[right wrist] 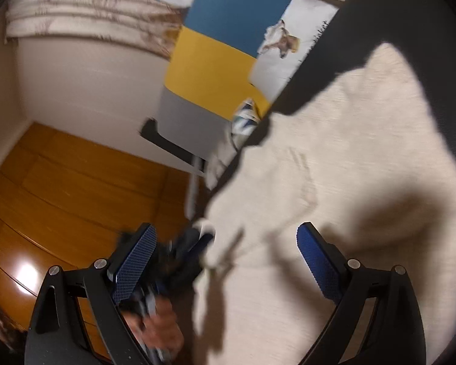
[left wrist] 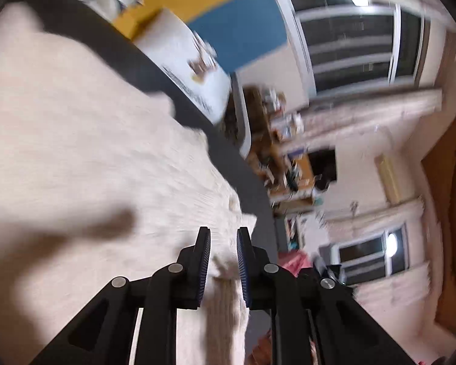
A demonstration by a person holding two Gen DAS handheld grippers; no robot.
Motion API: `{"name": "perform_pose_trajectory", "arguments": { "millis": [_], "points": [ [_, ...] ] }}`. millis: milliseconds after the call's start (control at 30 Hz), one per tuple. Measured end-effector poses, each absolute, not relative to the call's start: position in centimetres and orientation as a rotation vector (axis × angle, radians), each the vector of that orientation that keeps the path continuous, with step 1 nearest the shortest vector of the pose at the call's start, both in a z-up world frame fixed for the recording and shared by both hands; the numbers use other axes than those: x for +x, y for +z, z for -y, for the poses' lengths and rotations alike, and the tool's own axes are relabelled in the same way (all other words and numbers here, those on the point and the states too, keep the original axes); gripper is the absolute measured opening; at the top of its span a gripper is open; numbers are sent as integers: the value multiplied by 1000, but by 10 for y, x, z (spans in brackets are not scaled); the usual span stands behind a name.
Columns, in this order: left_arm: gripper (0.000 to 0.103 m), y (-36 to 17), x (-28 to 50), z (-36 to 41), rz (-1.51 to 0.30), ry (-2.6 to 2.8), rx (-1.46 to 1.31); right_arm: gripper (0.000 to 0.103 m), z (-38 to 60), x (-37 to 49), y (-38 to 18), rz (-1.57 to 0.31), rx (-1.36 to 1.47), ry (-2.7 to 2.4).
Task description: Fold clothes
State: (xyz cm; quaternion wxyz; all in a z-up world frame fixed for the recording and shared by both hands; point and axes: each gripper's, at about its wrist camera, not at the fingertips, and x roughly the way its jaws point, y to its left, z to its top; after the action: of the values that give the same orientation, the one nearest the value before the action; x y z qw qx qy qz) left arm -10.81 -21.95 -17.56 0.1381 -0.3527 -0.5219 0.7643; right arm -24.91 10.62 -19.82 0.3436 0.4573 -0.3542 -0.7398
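A cream knitted garment (left wrist: 91, 152) lies spread over a dark table (left wrist: 155, 70). My left gripper (left wrist: 223, 237) is at the garment's edge near the table rim, its jaws close together and pinching a fold of the cream fabric. In the right wrist view the same garment (right wrist: 349, 140) covers the dark table (right wrist: 410, 9). My right gripper (right wrist: 228, 234) hangs wide open above the garment's near edge, holding nothing. The left gripper (right wrist: 194, 246) and the hand (right wrist: 161, 319) holding it appear blurred at that edge. Both views are motion-blurred.
A white box with a dog picture (right wrist: 285, 48) stands at the table's far side, before a blue, yellow and grey panel (right wrist: 212, 60). Wooden floor (right wrist: 60, 188) lies beyond the table edge. Windows (left wrist: 349, 42), curtains and a cluttered shelf (left wrist: 288, 158) fill the room behind.
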Motion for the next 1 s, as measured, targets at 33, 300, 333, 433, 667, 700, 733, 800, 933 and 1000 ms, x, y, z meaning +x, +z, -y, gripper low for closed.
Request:
{"name": "perform_pose_trajectory", "arguments": {
  "millis": [33,300,333,433,667,700,733,800,933,1000],
  "points": [
    [17,-176,-94,233,1556,2216,-995,96,-105,-251,-200,969,1186,-1890],
    [18,-217,-10,318,1864,2225,-937,77,-82,-259,-223,1174,1243,-1810],
    [18,-220,-8,322,1869,2226,-932,71,-78,-260,-227,1182,1267,-1823],
    [18,-224,-8,327,1889,2206,-906,68,-71,-258,-232,1193,1295,-1872],
    [23,-238,2,346,2115,2098,-750,38,-46,-261,-217,1065,1298,-1958],
    [23,-241,6,351,2167,2080,-714,16,-42,-262,-214,1038,1300,-1971],
    [23,-242,11,354,2206,2071,-681,7,-38,-263,-211,1010,1301,-1984],
    [23,-243,16,361,2258,2059,-639,7,-30,-264,-205,955,1303,-2010],
    [24,-252,16,363,2388,1971,-583,7,-18,-262,-169,866,1227,-2005],
    [23,-255,8,355,2432,1929,-584,7,-14,-261,-148,823,1183,-1998]
  ]
}}
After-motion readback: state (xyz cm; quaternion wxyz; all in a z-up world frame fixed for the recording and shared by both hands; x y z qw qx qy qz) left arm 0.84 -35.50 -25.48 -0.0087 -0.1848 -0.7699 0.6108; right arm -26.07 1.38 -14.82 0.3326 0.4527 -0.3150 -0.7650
